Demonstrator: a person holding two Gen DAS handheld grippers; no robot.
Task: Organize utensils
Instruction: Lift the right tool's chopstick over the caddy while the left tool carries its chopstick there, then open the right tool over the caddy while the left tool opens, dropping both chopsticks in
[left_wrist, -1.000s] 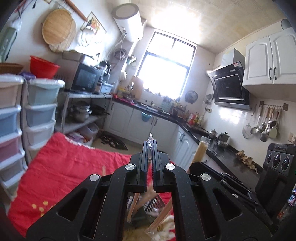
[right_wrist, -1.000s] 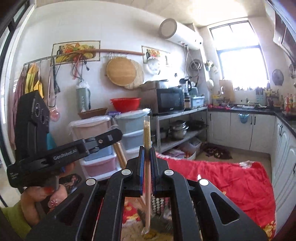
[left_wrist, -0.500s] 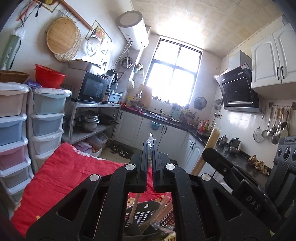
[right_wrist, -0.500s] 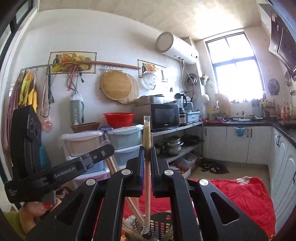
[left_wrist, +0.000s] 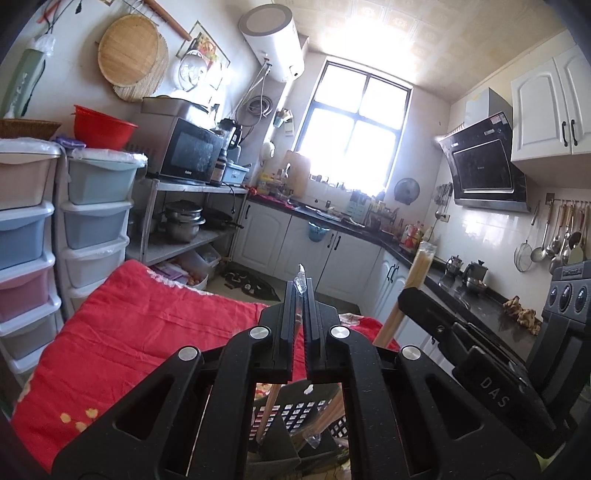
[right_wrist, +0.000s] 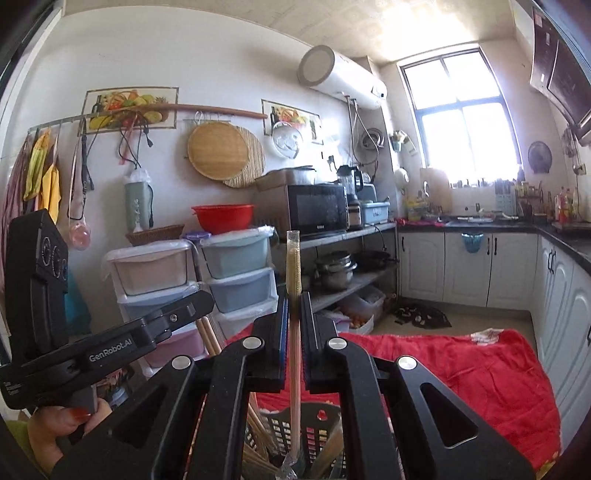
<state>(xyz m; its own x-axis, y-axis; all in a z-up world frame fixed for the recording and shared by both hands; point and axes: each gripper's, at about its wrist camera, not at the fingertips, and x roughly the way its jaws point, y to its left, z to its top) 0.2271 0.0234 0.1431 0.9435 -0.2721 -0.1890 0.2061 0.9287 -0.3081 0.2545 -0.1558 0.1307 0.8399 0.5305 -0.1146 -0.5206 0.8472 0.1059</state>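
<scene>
In the left wrist view my left gripper (left_wrist: 301, 295) is shut on a pair of chopsticks in a clear wrapper (left_wrist: 300, 282); the stick slants down behind the jaws toward a black perforated utensil basket (left_wrist: 295, 417). The right gripper (left_wrist: 406, 295) shows at the right, clamped on a taller wrapped bundle (left_wrist: 419, 273). In the right wrist view my right gripper (right_wrist: 294, 299) is shut on that upright wrapped chopstick pair (right_wrist: 293, 258), whose lower end reaches into the basket (right_wrist: 321, 417), where several more sticks lean. The left gripper (right_wrist: 207, 299) is at the left, held by a hand (right_wrist: 55, 424).
A red quilt (left_wrist: 147, 332) covers the surface under the basket. Stacked plastic drawers (left_wrist: 92, 221) and a metal shelf with a microwave (left_wrist: 188, 155) stand along the left wall. White cabinets and a dark counter (left_wrist: 461, 291) run along the far and right sides.
Both grippers have sunk with their chopsticks still clamped. The black basket has risen into the bottom of both views, and the sticks' lower ends now reach into it.
</scene>
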